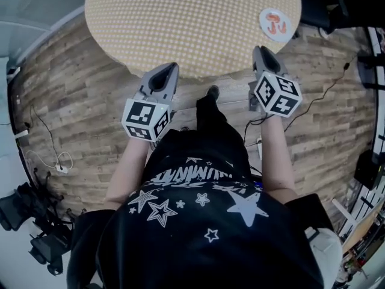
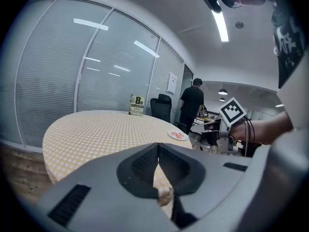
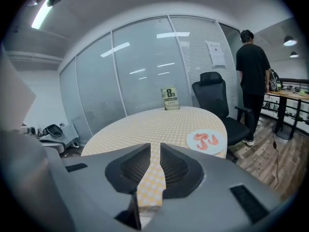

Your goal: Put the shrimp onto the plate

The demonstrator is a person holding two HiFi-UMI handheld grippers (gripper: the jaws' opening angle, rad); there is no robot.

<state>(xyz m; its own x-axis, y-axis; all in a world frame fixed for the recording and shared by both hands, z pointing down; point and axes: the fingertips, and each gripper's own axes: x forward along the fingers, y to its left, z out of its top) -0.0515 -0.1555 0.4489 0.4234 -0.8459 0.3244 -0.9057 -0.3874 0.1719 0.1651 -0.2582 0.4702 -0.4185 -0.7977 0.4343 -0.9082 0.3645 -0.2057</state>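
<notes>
- Wooden floor (image 1: pixel 78 101) carries a round table (image 1: pixel 192 17) with a yellow checked cloth; behind it is a glass wall (image 3: pixel 140 71) with blinds.
- On the table, a white plate (image 1: pixel 266 17) lies close to the right edge, and the shrimp (image 1: pixel 277 24) lie already on it, pink-orange.
- At the far edge of the table a small sign (image 3: pixel 169 99) stands upright.
- Left hand-held gripper (image 1: pixel 161 80) is at the near edge of the table, well apart from the plate. Its tips (image 2: pixel 157 149) touch each other and nothing is between them.
- Right hand-held gripper (image 1: pixel 264 58) is at the near-right edge, nearer to the plate. Its jaws (image 3: pixel 155 146) are only a narrow slit apart and hold nothing.
- Beyond the table there is a black chair (image 3: pixel 212 93), and a person (image 3: pixel 253 71) in dark clothes stands with the back turned.
</notes>
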